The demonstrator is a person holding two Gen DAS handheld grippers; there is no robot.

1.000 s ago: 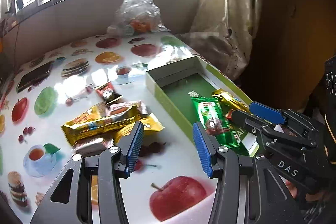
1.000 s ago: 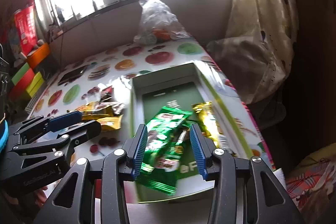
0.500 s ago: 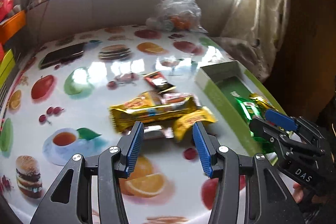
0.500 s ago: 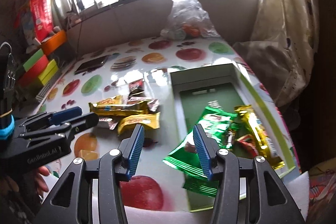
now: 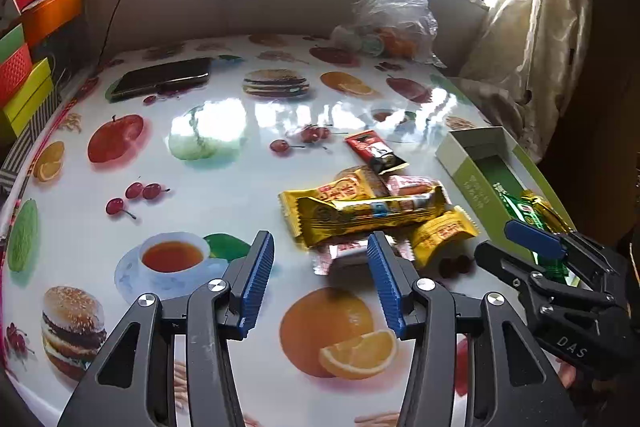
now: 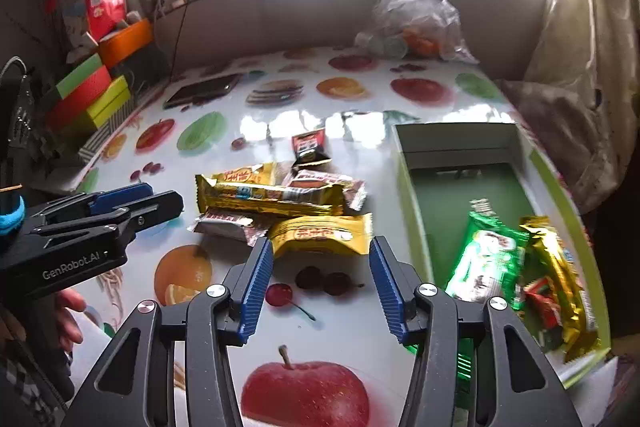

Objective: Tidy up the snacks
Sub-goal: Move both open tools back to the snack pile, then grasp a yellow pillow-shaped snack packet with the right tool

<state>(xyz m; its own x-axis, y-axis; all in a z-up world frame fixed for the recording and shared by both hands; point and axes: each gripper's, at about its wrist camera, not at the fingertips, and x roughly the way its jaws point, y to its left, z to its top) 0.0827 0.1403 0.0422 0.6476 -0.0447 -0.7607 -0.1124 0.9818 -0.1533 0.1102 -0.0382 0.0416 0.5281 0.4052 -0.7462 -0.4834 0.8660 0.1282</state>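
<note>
A heap of snack packets lies mid-table: a long gold bar, a yellow packet, a silver-red packet and a dark red packet. To the right stands the green box, holding a green packet and a gold one. My left gripper is open just short of the heap's near left edge, empty. My right gripper hovers before the yellow packet, its jaws opening, nothing between them.
A dark phone lies at the far left of the fruit-print tablecloth. A clear plastic bag of fruit sits at the back. Coloured boxes are stacked off the left edge. A curtain hangs at the right.
Both grippers swung left from the green box to the snack heap. The right gripper let go of the green packet, which now lies in the box, and its jaws widened.
</note>
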